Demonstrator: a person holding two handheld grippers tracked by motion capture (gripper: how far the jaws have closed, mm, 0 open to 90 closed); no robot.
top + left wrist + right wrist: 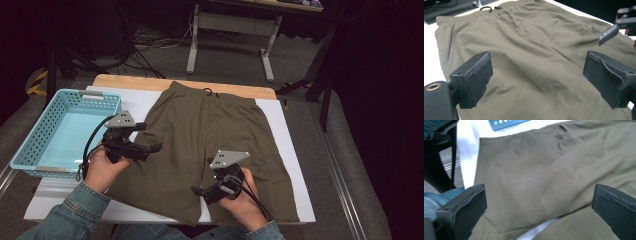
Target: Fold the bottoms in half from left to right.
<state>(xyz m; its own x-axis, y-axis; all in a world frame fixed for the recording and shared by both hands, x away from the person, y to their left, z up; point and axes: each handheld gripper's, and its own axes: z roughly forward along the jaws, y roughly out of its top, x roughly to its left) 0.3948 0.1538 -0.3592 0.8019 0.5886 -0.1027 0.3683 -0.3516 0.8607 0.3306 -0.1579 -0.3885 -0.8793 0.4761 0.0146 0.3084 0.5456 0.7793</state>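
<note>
High view overhead; claw views close, all sharing the shorts (210,145).

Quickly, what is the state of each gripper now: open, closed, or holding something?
Left gripper: open, nothing held, over the olive shorts.
Right gripper: open, nothing held, jaws wide above the shorts.

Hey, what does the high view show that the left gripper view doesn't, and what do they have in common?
High view alone: the blue basket at the table's left, the wooden table edge, the denim sleeves, both hands, and the whole outline of the shorts on the white sheet.

Left gripper view alone: a close look at the left gripper, its black jaws wide apart with nothing between them, above the cloth.

Both: the olive shorts, their drawstring waistband, and the right gripper over the shorts.
</note>
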